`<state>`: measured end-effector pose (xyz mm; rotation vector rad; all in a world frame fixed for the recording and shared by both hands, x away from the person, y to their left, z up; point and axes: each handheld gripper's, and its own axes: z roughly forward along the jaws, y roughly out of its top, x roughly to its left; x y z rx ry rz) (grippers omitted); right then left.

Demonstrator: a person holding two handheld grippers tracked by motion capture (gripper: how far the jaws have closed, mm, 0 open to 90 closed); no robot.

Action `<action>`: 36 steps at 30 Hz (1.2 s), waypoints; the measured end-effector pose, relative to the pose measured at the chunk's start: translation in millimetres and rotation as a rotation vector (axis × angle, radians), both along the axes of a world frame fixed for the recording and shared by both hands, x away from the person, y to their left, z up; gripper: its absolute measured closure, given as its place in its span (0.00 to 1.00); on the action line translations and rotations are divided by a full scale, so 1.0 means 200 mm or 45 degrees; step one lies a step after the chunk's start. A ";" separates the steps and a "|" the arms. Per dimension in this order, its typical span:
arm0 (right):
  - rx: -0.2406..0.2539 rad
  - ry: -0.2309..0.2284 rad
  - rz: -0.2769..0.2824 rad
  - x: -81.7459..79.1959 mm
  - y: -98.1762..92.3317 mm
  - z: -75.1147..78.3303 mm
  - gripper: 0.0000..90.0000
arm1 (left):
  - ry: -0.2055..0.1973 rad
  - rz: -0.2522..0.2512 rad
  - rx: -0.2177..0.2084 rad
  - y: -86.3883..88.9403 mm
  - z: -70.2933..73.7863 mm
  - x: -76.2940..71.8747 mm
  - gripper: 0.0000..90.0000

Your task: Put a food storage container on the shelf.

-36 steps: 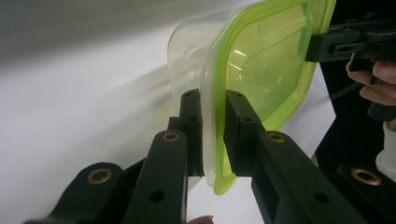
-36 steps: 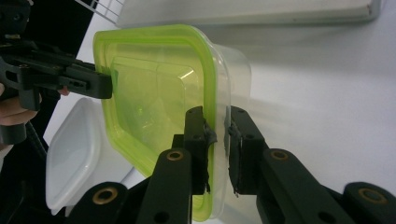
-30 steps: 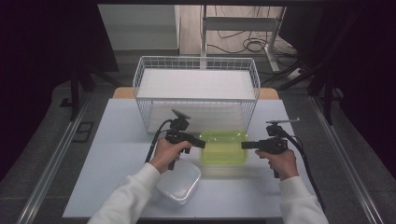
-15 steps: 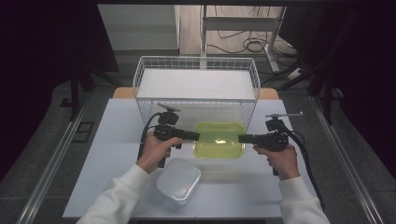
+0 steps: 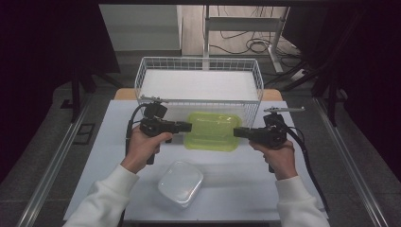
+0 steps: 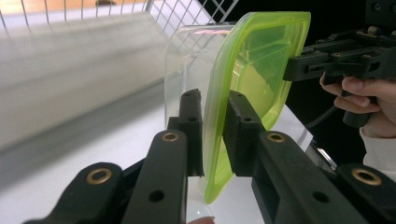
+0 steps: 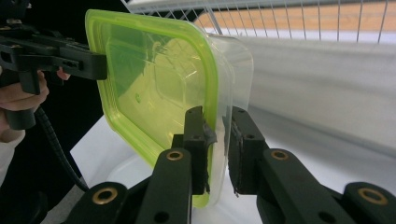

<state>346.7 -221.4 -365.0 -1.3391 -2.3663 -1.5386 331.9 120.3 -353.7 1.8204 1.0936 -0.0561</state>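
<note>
A clear plastic container with a lime-green lid [image 5: 213, 131] hangs level above the white table [image 5: 113, 142], just in front of the wire basket [image 5: 198, 101]. My left gripper [image 5: 187, 126] is shut on its left rim and my right gripper [image 5: 238, 132] on its right rim. In the left gripper view the jaws [image 6: 214, 95] pinch the lid edge of the container [image 6: 252, 60], with the right gripper [image 6: 294, 67] clamped on the far side. In the right gripper view the jaws [image 7: 217, 114] squeeze the rim of the container [image 7: 154, 79], and the left gripper [image 7: 100, 65] grips the opposite edge.
A second clear lidded container [image 5: 180, 183] lies on the table near the front, between the person's forearms. The white wire basket has a white liner [image 5: 198, 85] on its floor. Cables trail from both grippers. Dark floor surrounds the table.
Both hands have lifted the green-lidded container off the table and carried it away from the person, toward the basket's front wall. The clear container at the front has stayed put.
</note>
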 end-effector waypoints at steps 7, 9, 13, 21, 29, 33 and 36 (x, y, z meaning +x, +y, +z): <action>-0.006 -0.114 0.008 -0.01 0.02 0.16 0.87 | -0.124 0.023 -0.004 0.02 0.12 -0.04 0.88; -0.009 -0.138 0.011 -0.01 0.03 0.20 0.87 | -0.154 0.026 0.000 0.03 0.17 -0.05 0.88; -0.008 -0.190 0.016 -0.02 0.05 0.28 0.87 | -0.187 0.029 0.000 0.05 0.24 -0.06 0.88; -0.023 -0.245 0.021 0.00 0.09 0.36 0.87 | -0.215 0.041 -0.024 0.08 0.28 -0.04 0.87; -0.019 -0.289 0.009 0.04 0.11 0.42 0.88 | -0.244 0.047 -0.060 0.10 0.33 0.01 0.87; -0.015 -0.298 0.005 0.08 0.11 0.45 0.88 | -0.250 0.051 -0.071 0.10 0.36 0.05 0.87; -0.012 -0.300 0.001 0.12 0.11 0.47 0.88 | -0.246 0.053 -0.070 0.10 0.37 0.10 0.88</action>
